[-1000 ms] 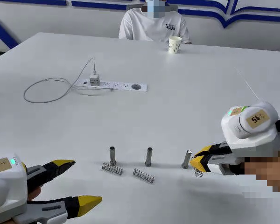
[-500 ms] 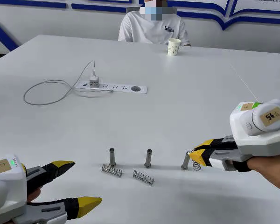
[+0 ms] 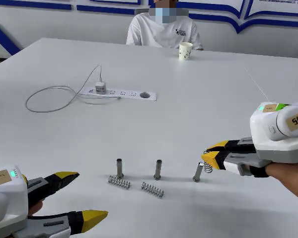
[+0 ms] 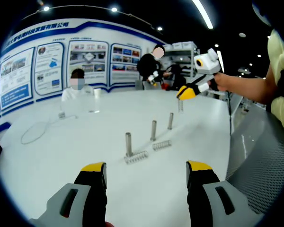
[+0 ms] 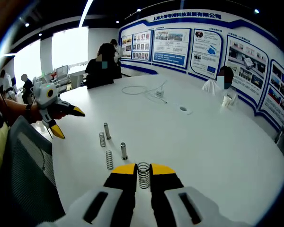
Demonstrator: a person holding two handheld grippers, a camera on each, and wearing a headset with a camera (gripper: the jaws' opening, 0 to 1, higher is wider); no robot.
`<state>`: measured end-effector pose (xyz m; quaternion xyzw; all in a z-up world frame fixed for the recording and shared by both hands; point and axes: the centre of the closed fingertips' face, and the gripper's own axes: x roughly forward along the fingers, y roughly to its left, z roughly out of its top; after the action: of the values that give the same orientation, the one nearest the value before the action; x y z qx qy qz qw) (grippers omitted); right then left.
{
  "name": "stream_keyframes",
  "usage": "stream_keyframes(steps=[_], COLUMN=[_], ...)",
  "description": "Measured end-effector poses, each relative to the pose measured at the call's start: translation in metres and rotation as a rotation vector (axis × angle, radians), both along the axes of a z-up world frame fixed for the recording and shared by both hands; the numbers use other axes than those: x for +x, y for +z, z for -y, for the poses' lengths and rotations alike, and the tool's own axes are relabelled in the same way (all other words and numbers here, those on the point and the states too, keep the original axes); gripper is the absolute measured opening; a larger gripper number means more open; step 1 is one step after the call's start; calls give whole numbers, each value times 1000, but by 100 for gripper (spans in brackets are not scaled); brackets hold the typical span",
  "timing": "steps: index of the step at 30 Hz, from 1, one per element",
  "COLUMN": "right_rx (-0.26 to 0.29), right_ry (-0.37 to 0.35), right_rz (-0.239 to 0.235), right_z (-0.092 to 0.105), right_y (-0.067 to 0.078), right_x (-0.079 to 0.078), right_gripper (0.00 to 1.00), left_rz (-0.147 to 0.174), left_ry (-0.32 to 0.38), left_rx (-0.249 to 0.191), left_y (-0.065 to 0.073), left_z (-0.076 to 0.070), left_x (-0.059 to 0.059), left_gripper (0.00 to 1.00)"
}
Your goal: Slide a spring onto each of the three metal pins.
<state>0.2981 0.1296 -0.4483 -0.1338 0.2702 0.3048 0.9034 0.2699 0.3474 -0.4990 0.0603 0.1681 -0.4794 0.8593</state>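
My right hand-held gripper (image 3: pixel 211 154), pinching a spring (image 5: pixel 143 176), has lifted it off the surface (image 3: pixel 188 114) to just beside the top of the rightmost pin (image 3: pixel 198 171), ready for threading; my left hand-held gripper (image 3: pixel 89 194) waits spread.

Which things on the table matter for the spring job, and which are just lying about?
Job: left pin, middle pin, right pin, left spring, middle spring, held spring in right tongs.
Lying about: power strip, cable, paper cup.

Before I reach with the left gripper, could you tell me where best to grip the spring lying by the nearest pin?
Grip the spring mid-length, probably from above, jaws across its coils: it lies flat on the table, beside the pin.
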Motion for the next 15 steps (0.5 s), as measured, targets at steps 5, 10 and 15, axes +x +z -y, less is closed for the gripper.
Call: stream_keyframes(steps=[5, 10, 15], right_rx=[13, 29, 42], right_ry=[-7, -12, -15], right_rz=[23, 43, 64], right_z=[1, 0, -1], right_y=[4, 9, 13], right_x=[4, 7, 10], right_gripper=[12, 12, 12], left_rz=[1, 2, 2], left_ry=[0, 0, 4], left_rx=[2, 5, 7], left_y=[1, 1, 1], left_z=[0, -1, -2], left_x=[0, 1, 1], left_gripper=[70, 70, 70])
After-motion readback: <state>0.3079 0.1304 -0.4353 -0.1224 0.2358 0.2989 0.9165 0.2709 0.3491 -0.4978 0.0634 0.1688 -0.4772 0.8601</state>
